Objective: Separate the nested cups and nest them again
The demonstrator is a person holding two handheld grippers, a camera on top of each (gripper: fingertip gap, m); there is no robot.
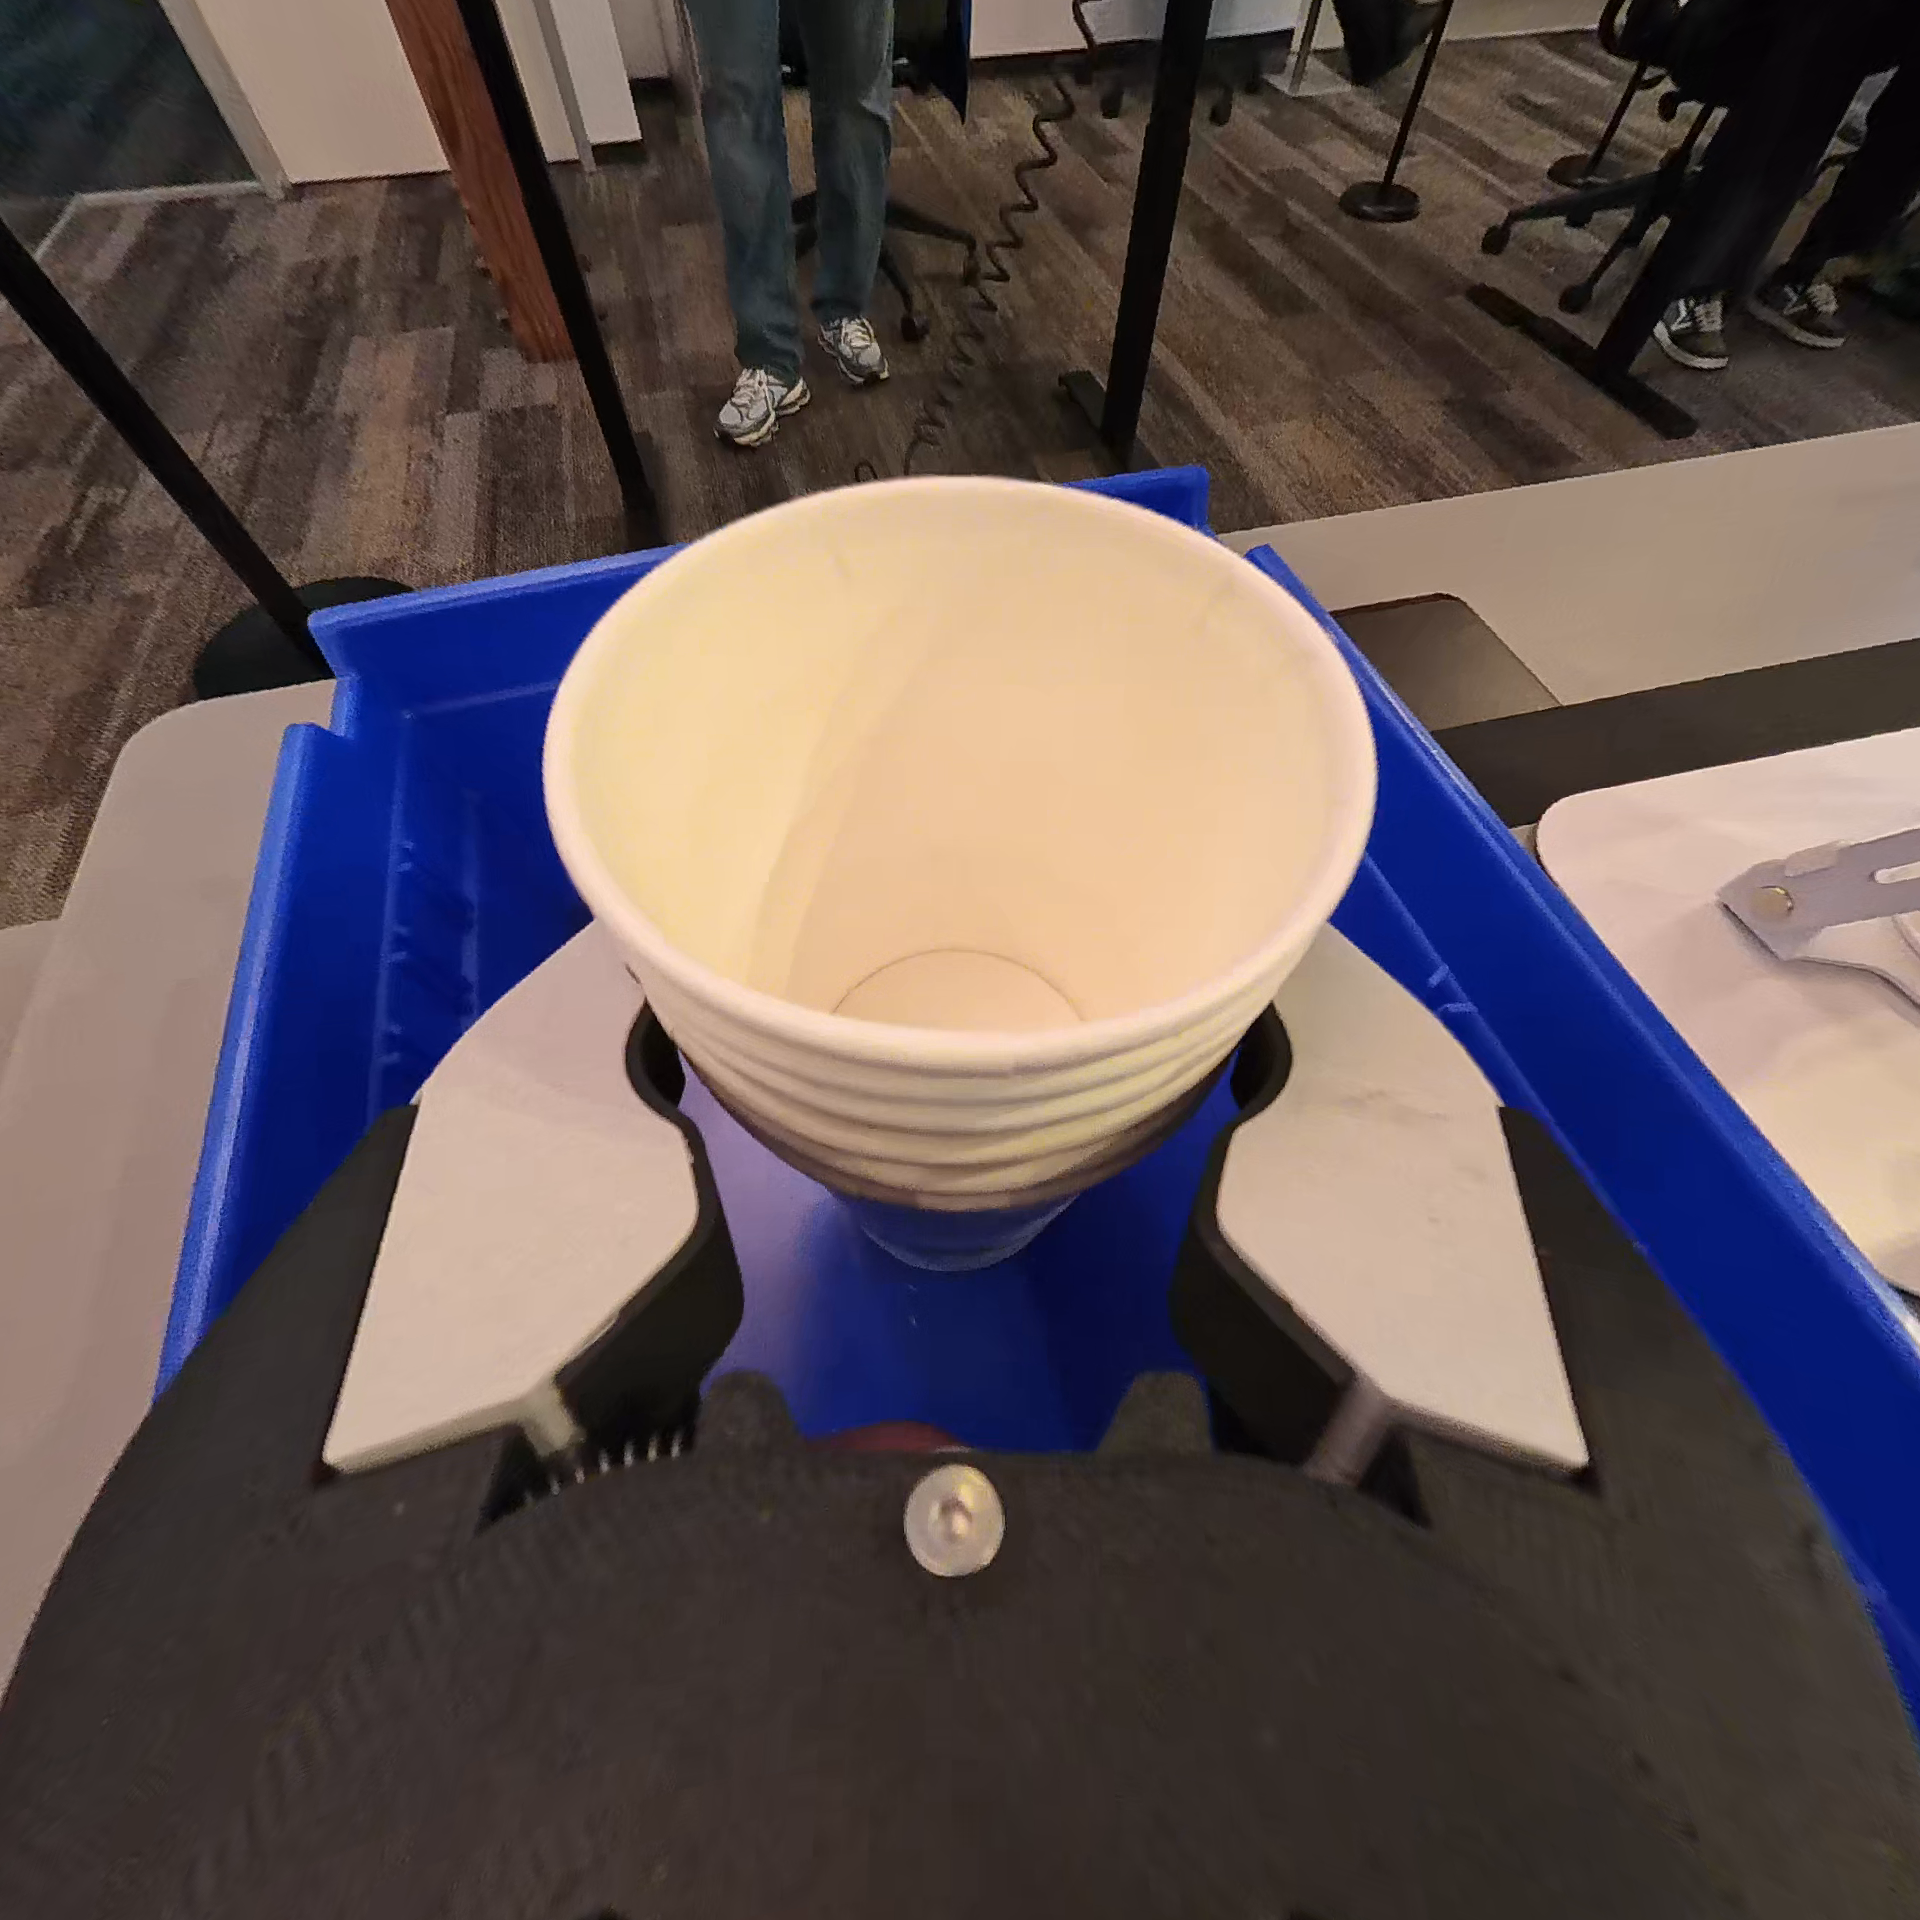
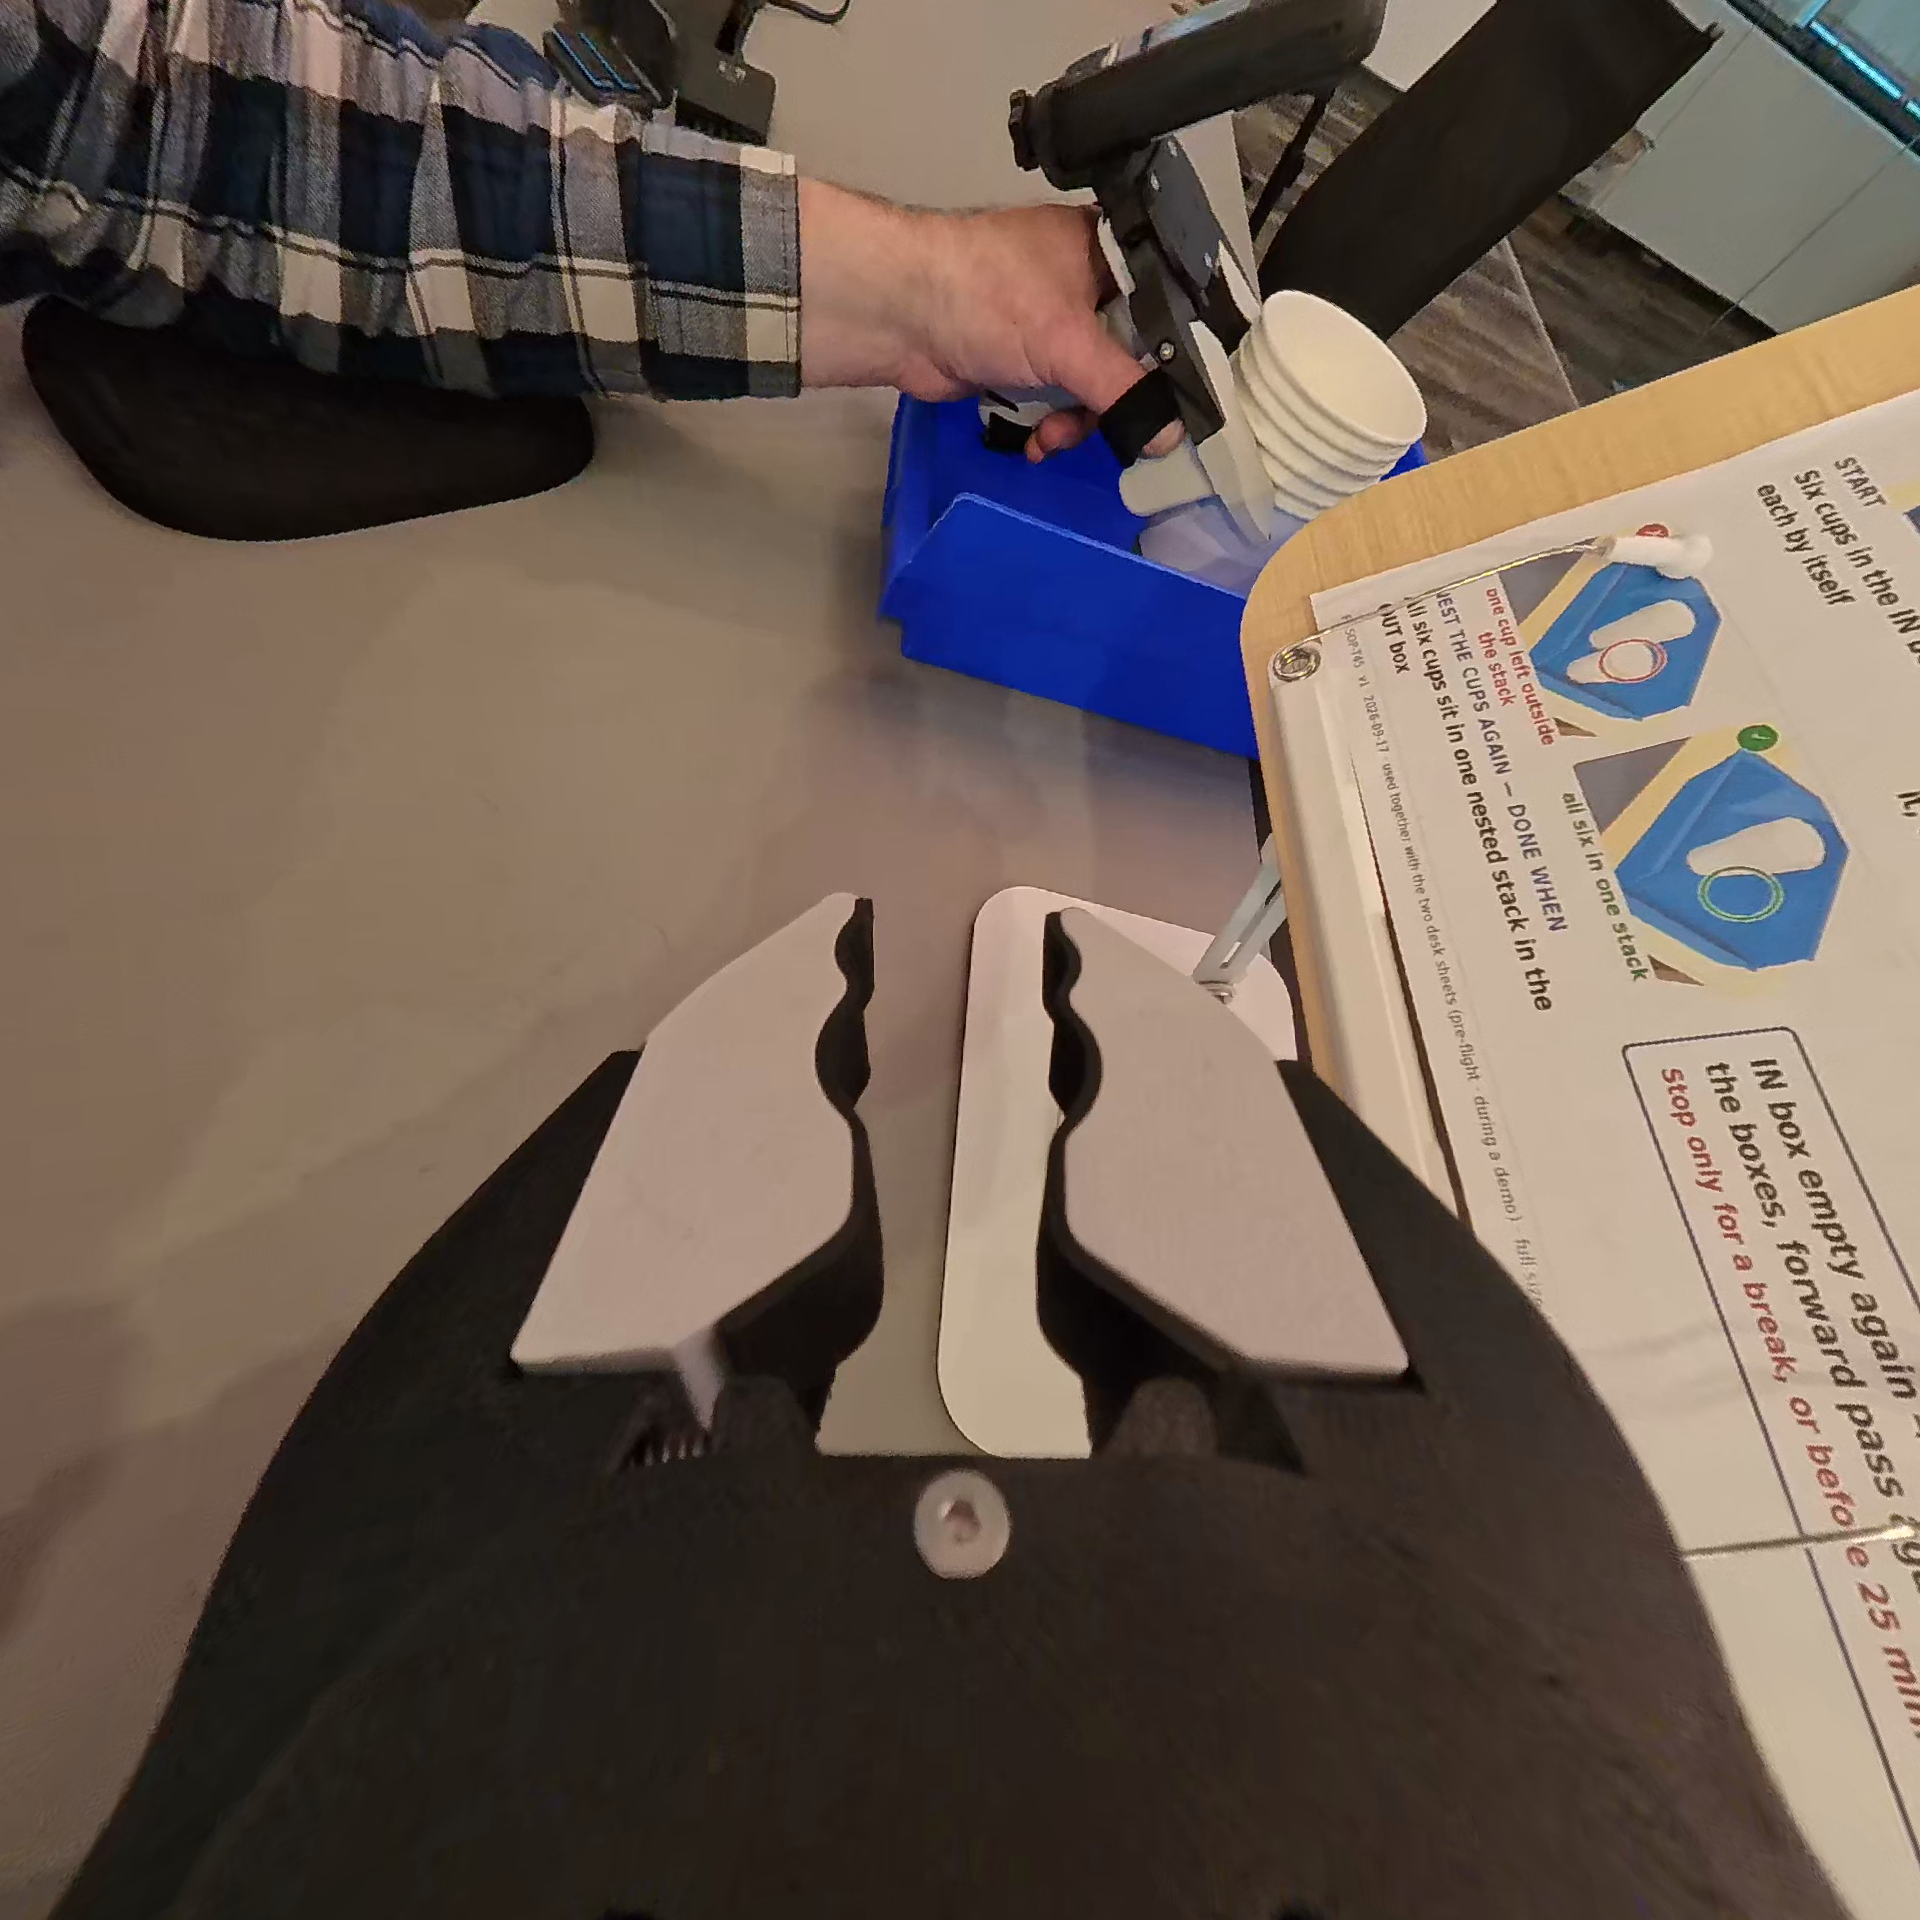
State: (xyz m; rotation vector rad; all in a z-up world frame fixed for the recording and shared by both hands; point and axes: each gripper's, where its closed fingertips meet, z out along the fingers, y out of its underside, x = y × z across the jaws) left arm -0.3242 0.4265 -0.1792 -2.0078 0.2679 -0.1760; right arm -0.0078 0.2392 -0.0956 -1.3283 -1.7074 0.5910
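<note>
- A stack of nested white paper cups (image 1: pixel 956 873), ribbed on the outside, stands with its open mouth up over a blue plastic bin (image 1: pixel 343 883). Several rims are layered one under another, so the cups are nested now.
- The left gripper (image 1: pixel 958 1049) has the stack between its two fingers, low on the sides under the lowest rims. Its black pads (image 1: pixel 652 1060) lie against the cup wall on both sides, so it appears clenched on the stack.
- In the right wrist view, a hand (image 2: pixel 966 312) in a plaid sleeve works this gripper and the stack leans at an angle over the bin.
- The right gripper (image 2: pixel 958 935) hovers over the grey table (image 2: pixel 416 831), well apart from the cups. Its fingers stand a little apart with nothing between them: released.
- Beside it lie a white plate (image 2: pixel 997 1195) and a printed instruction sheet (image 2: pixel 1662 935) on a wooden board.
- Judgement: the stack is held as a whole, likely at the lift or set-down step. To separate, the right gripper would need to come over and pinch the top cup's rim.
</note>
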